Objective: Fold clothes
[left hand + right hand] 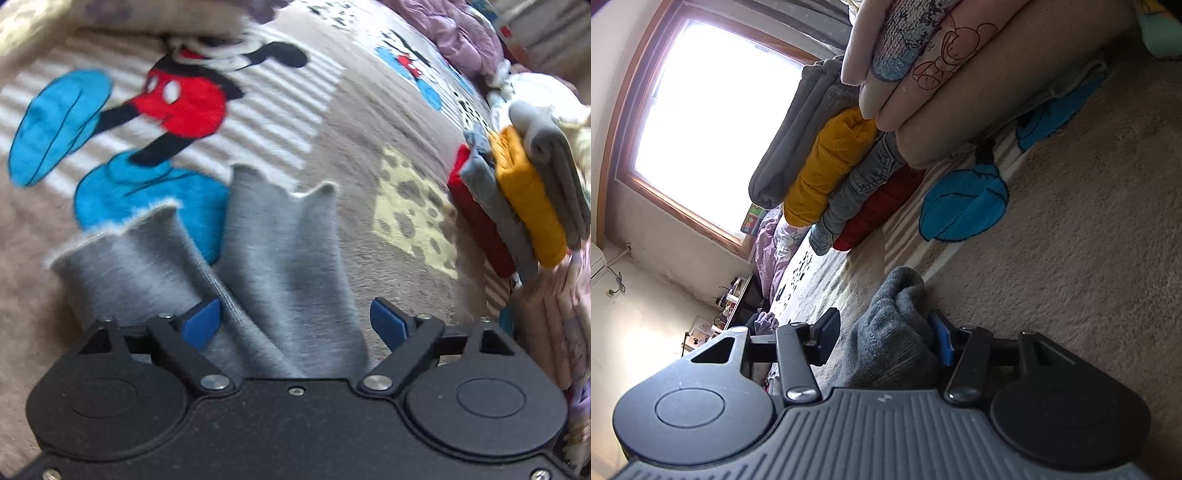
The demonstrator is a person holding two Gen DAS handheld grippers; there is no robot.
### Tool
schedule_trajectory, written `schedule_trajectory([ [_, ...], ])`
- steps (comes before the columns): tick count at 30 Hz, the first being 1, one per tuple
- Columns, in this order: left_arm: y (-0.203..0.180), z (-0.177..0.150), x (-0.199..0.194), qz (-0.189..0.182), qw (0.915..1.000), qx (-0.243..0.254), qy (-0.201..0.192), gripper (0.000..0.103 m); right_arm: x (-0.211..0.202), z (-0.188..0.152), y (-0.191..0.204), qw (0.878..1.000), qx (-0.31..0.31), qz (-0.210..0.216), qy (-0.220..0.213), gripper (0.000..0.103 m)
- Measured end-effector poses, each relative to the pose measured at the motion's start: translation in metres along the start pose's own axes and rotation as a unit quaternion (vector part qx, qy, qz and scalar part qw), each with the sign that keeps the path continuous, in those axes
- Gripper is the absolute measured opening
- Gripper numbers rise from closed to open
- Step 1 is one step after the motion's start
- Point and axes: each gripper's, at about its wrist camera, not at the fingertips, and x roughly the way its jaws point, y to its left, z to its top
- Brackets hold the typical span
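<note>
Left wrist view: blurred grey garment passes under gripper body.

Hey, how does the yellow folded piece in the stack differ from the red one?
The yellow folded piece looks chunky and ribbed, like a knit; the red folded piece looks smoother. The red one sits at the bottom of the stack, on the blanket; the yellow one sits higher, with a denim piece between them. Both are folded and lie in the same stack.
</note>
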Motion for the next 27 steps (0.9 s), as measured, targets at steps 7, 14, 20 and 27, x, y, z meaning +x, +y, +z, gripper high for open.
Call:
schedule_trajectory([
  [7,-0.034,-0.010,0.029,0.110,0.9862,0.124,-0.001,0.092,0.003,0.001,0.000,1.000,-0.006,0.002,0.005,0.054],
  [14,-0.008,-0.015,0.012,0.110,0.9840,0.132,-0.044,0.034,0.005,0.000,0.005,0.999,-0.038,-0.002,0.014,0.039],
  [20,0.026,-0.013,-0.024,0.028,0.9940,0.076,-0.073,0.020,-0.002,0.000,0.020,0.997,-0.069,0.025,-0.007,0.034],
  [27,0.037,-0.010,-0.075,-0.054,0.9867,0.046,-0.146,0.019,-0.011,0.003,0.038,0.993,-0.076,0.078,-0.051,0.034],
])
